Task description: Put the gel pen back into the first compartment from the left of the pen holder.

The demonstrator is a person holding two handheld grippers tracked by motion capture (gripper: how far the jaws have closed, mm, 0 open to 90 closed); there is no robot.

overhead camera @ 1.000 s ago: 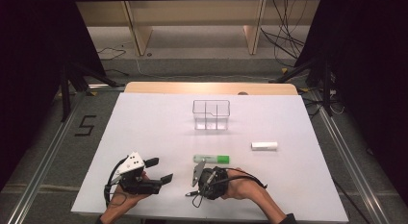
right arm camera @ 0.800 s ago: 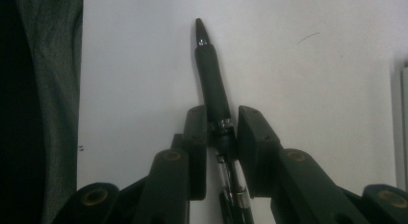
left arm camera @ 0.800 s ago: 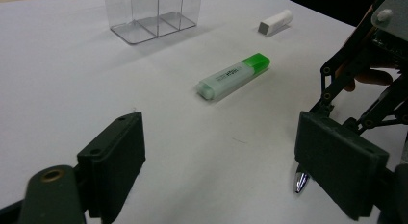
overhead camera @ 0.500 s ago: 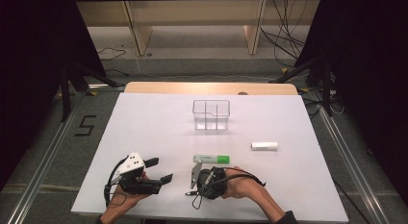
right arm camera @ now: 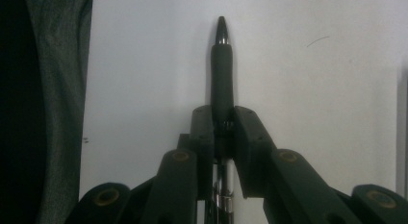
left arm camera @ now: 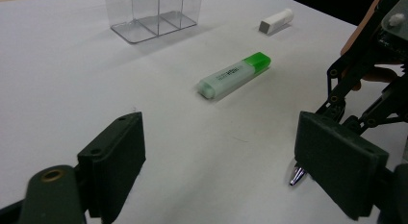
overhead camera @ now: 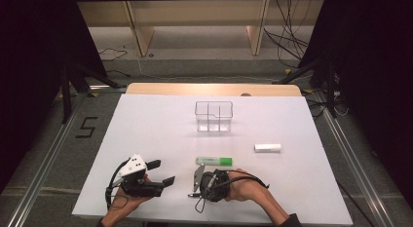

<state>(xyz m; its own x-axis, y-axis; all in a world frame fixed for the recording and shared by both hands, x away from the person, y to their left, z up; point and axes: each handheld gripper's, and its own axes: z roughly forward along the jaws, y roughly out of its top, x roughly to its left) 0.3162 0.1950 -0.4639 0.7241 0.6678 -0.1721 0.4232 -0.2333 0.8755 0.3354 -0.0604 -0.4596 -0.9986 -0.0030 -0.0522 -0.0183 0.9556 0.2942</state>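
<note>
Lab-like recording space, white table (overhead camera: 146, 134) on railed floor (overhead camera: 44, 163) (taped "5" (overhead camera: 84, 127)), loose cables (overhead camera: 292, 42), dark curtains (overhead camera: 29, 51)

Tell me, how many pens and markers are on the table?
2. A green highlighter lies near the middle of the table, and a black pen is pinched in the right gripper at the near edge. None seems hidden.

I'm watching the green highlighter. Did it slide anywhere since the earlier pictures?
No. The green highlighter lies in the same spot, just as far in front of the clear plastic organizer.
</note>
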